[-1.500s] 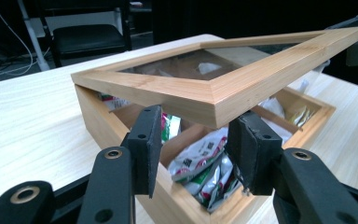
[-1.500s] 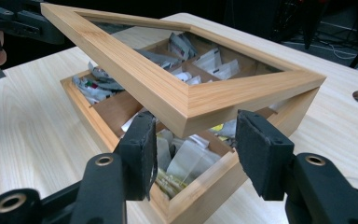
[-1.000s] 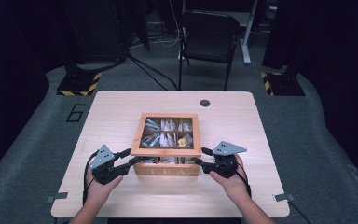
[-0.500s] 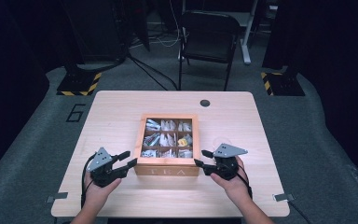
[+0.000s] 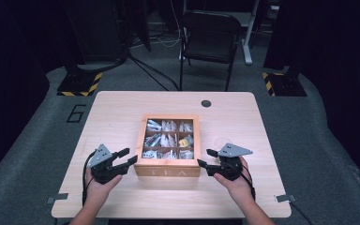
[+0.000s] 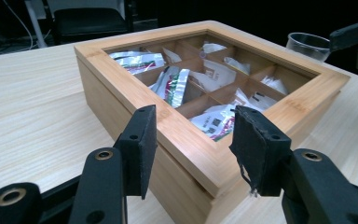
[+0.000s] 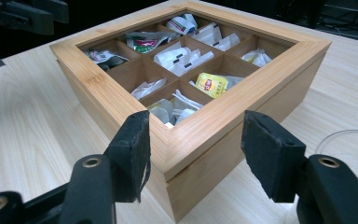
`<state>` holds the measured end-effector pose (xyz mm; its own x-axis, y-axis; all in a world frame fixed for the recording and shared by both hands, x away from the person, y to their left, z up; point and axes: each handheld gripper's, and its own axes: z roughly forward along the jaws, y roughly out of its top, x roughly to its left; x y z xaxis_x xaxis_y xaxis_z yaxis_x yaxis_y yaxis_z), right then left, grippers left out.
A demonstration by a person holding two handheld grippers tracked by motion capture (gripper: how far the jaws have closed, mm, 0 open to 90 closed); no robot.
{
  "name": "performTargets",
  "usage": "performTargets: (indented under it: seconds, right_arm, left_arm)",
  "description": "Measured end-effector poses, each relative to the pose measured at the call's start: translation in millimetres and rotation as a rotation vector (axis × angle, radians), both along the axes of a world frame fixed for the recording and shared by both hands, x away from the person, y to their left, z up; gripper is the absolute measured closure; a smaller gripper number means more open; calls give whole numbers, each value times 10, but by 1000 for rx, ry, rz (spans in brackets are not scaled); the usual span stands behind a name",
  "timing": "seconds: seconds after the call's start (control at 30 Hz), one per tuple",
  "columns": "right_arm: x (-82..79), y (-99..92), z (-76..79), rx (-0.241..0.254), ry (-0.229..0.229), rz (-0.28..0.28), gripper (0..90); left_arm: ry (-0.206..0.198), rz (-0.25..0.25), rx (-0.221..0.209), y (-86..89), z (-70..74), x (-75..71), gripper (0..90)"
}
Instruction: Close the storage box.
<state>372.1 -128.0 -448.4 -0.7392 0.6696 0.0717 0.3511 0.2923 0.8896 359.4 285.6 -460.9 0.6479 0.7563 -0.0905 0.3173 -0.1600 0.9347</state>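
Flanking the wooden tea box (image 5: pixel 169 165) on the worktop (image 5: pixel 112 112), the left tool (image 5: pixel 126 156) and right tool (image 5: pixel 206 159) are opening, jaws apart, gripping nothing.

Square wooden tea box (image 5: pixel 168 165), glass lid shut, sits level mid-table, compartments holding sachets.

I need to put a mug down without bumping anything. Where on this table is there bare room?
The table is bare left of the tea box and along the far edge, apart from a small dark round spot. The right side past the box is bare too. It is crowded at the box's near corners, where the left claw and right claw sit.
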Motion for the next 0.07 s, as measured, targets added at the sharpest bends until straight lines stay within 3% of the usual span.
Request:
performTargets:
  seconds: [0.07]
  right_arm:
    - [-2,-1,-2,-10,-16,-7,406]
  left_arm:
    - [2,3,0,5,-7,6,498]
